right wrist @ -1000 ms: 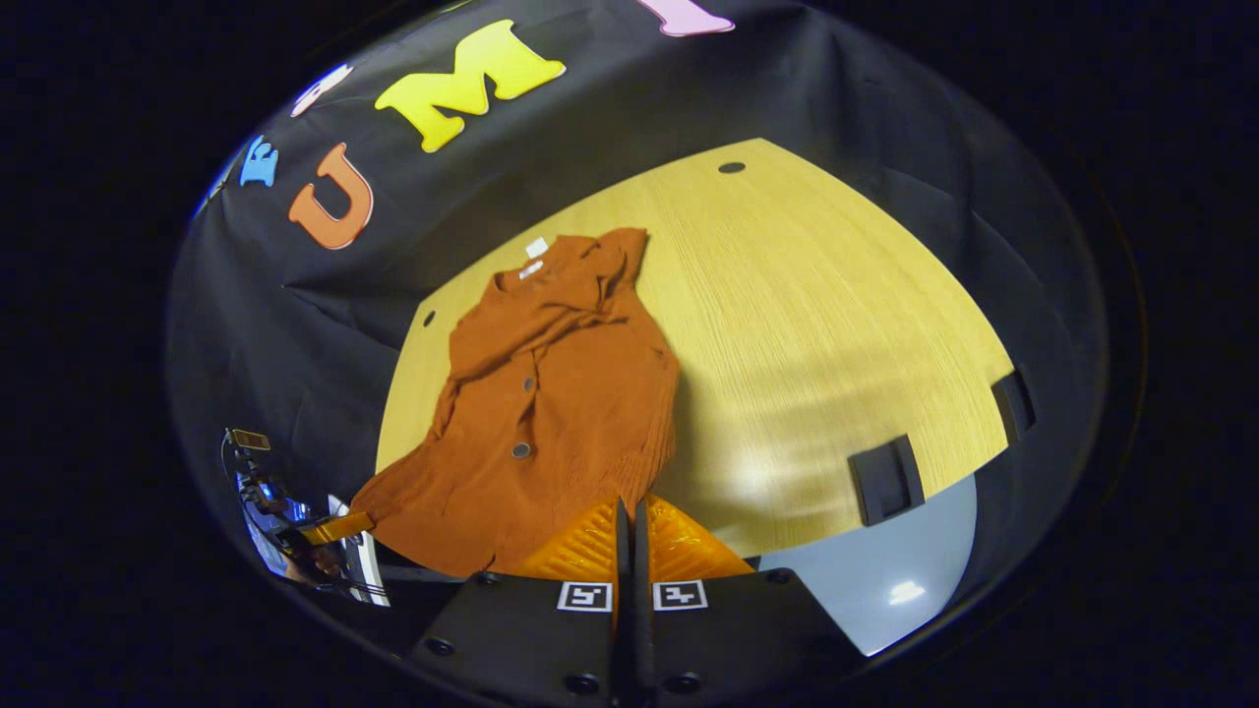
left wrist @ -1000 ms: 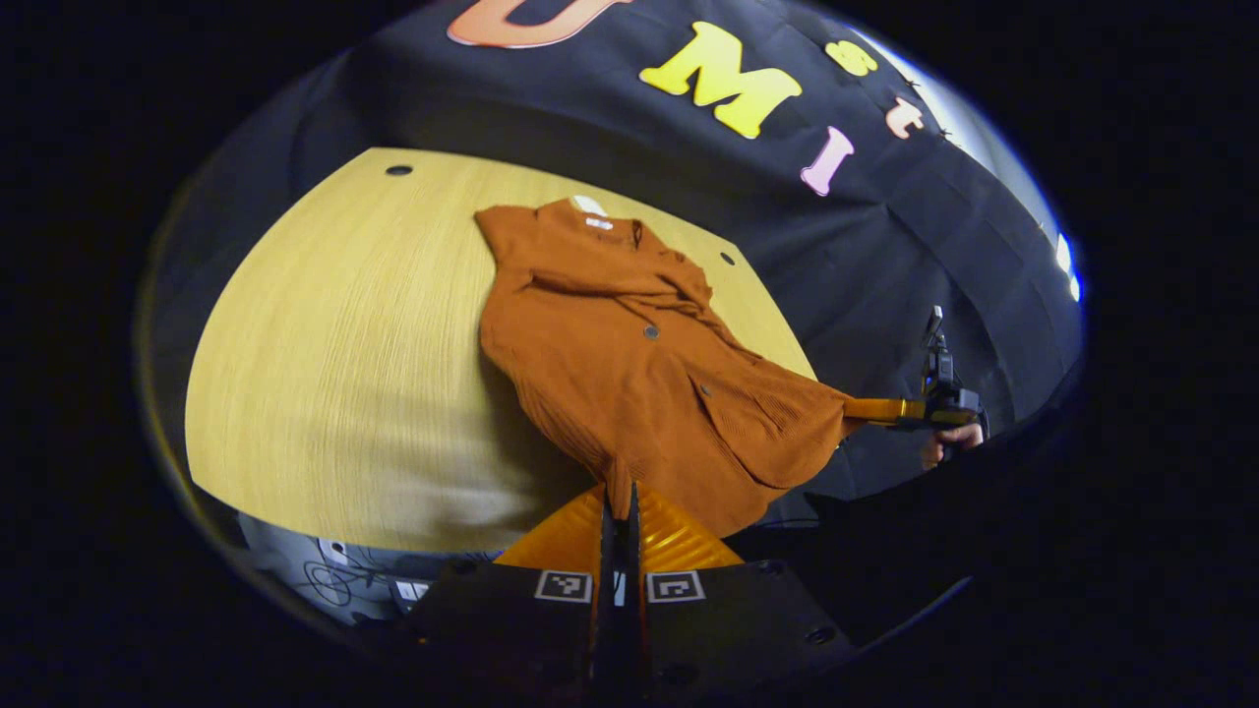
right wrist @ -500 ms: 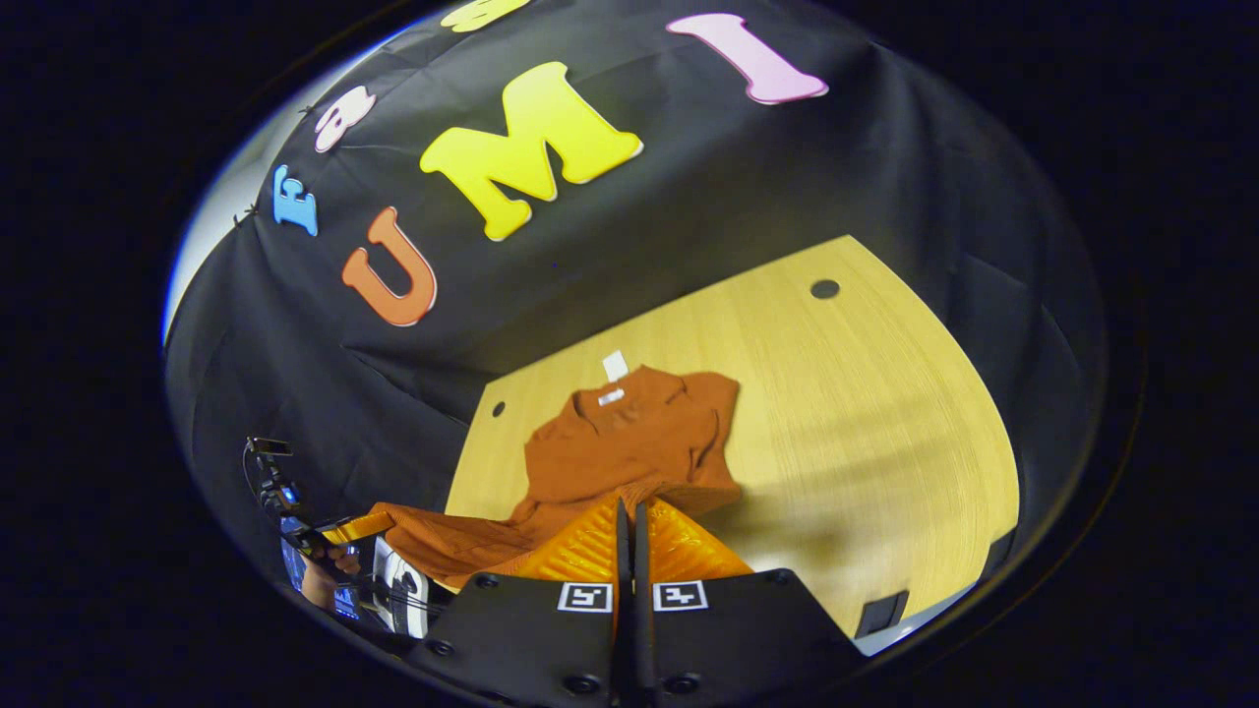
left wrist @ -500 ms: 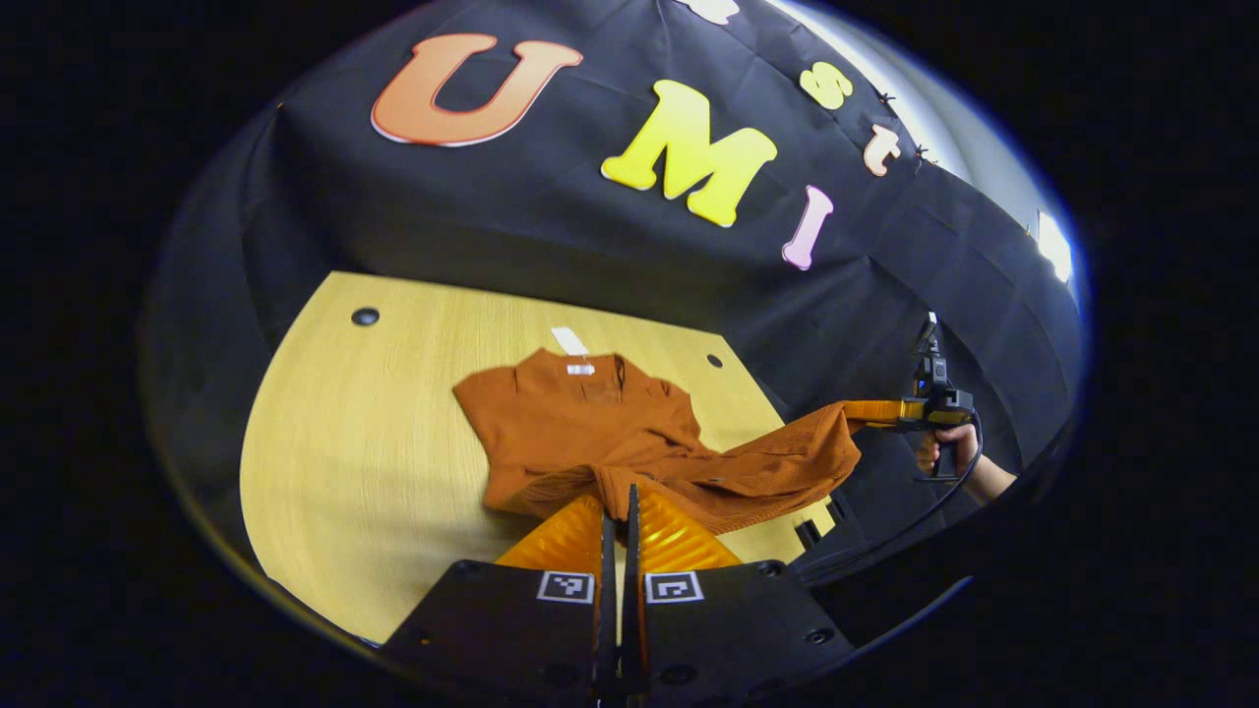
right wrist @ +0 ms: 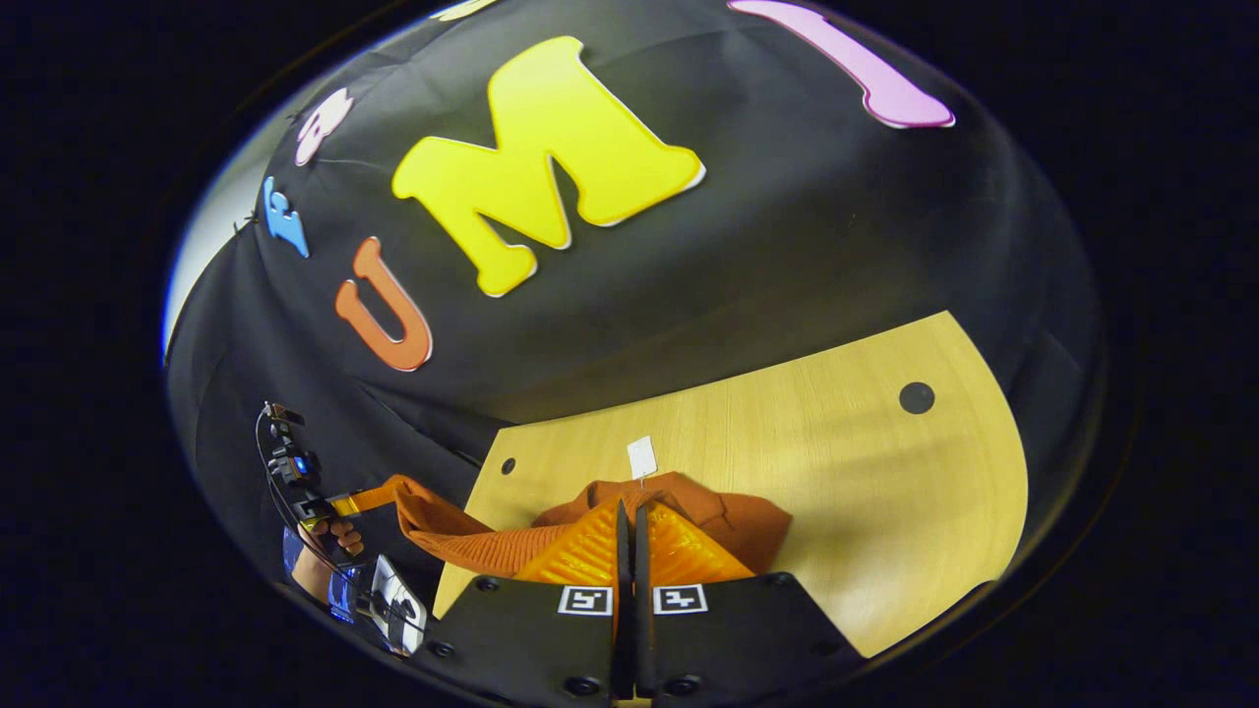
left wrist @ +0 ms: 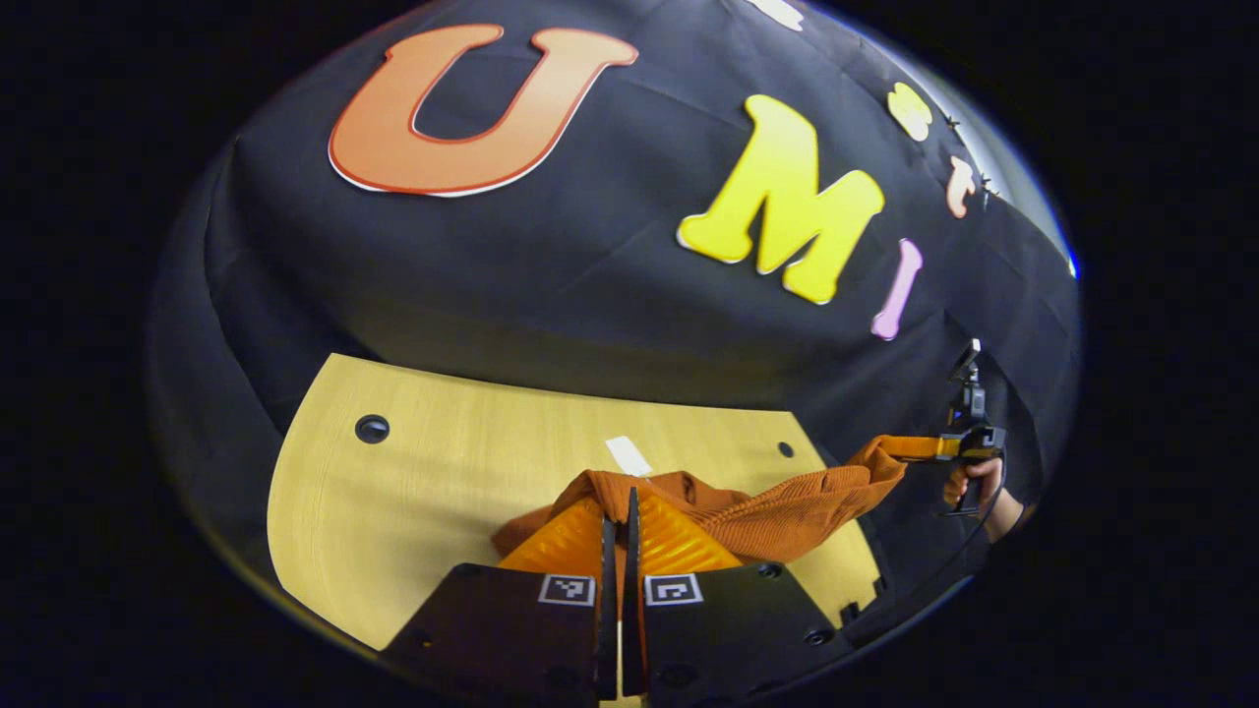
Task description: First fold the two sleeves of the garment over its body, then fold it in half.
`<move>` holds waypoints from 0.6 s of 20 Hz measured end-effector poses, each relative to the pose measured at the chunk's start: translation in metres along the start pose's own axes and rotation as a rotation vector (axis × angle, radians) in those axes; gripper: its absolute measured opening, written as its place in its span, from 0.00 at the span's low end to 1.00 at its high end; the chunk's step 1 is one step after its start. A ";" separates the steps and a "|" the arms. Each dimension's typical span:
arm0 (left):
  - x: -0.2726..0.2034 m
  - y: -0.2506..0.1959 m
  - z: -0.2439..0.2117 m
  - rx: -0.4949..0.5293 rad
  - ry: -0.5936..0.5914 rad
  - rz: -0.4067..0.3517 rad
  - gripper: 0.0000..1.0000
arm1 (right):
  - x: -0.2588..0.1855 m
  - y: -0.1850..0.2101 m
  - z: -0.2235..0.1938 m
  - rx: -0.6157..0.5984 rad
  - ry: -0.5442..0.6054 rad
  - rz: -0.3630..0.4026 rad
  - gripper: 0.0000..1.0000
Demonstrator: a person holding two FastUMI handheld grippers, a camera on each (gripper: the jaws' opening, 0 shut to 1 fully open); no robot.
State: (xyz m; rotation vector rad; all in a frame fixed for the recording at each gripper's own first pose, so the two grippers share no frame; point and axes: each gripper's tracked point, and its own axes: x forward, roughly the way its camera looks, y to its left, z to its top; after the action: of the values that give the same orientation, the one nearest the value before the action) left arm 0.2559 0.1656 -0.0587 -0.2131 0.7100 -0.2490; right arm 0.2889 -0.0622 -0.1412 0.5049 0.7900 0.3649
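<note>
Hanging behind the pale wooden desk point(left wrist: 433, 482) is the booth's black cloth wall point(left wrist: 551, 275). The rust garment point(left wrist: 787, 506) lies bunched near the desk's far edge, its hem lifted between both grippers. Left hand-held gripper point(left wrist: 618, 506) and right hand-held gripper point(right wrist: 629, 516) each pinch the fabric, fingers closed. A white tag point(right wrist: 641, 457) sticks up at the collar.

The garment point(left wrist: 787, 506) lies on the table point(left wrist: 423, 482) near its far edge, before the wall cloth point(left wrist: 551, 275). A white tag point(left wrist: 627, 455) lies on the table just behind the garment. One corner of the garment hangs off the table's side.
</note>
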 end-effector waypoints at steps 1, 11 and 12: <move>0.026 0.015 -0.005 0.017 0.022 0.033 0.04 | 0.025 -0.015 0.003 0.020 0.007 -0.011 0.01; 0.200 0.090 -0.079 0.111 0.167 0.225 0.08 | 0.205 -0.139 -0.038 0.087 0.152 -0.186 0.01; 0.204 0.085 -0.084 0.109 0.175 0.234 0.09 | 0.210 -0.144 -0.040 0.076 0.157 -0.197 0.00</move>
State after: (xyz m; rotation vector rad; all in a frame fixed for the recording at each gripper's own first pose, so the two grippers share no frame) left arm 0.3620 0.1766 -0.2696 -0.0030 0.8849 -0.0832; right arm 0.4136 -0.0660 -0.3672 0.4684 1.0000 0.1939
